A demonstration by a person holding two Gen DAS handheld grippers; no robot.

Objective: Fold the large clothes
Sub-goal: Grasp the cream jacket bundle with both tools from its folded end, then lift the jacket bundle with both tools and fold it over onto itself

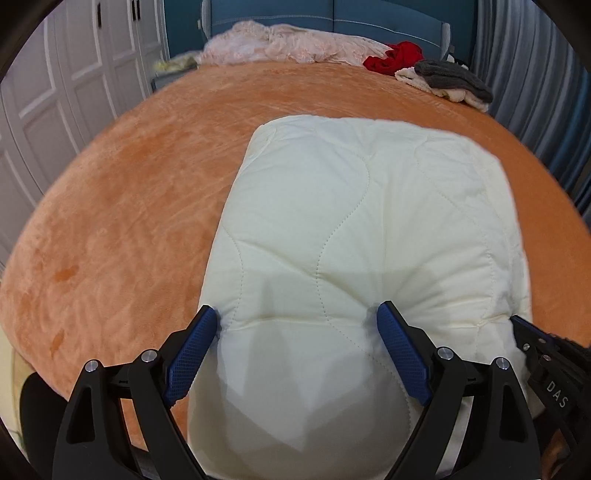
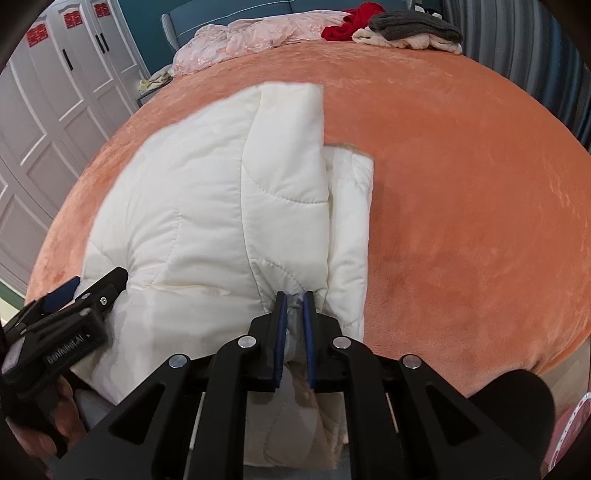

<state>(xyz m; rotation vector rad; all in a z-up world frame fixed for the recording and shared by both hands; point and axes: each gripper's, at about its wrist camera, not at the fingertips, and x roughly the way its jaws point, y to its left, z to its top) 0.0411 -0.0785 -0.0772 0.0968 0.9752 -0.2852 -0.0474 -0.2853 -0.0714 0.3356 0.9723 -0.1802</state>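
Open bed to the right and left of the quilt — clutter only along the headboard.

The folded white quilt (image 1: 351, 229) fills the near middle of the orange bed (image 1: 129, 229), and both grippers crowd its near edge: the left gripper (image 1: 299, 325) with jaws wide over the fold, the right gripper (image 2: 294, 301) nipped onto a bunched edge. Bare bedspread runs broad on the quilt's right and left sides, and beyond its far end. At the head lie a pink lace heap (image 2: 258, 35), a red garment (image 2: 351, 22) and a grey-and-cream pile (image 2: 413, 29) — well apart from the quilt. White wardrobe doors (image 2: 55, 103) stand along the left side.
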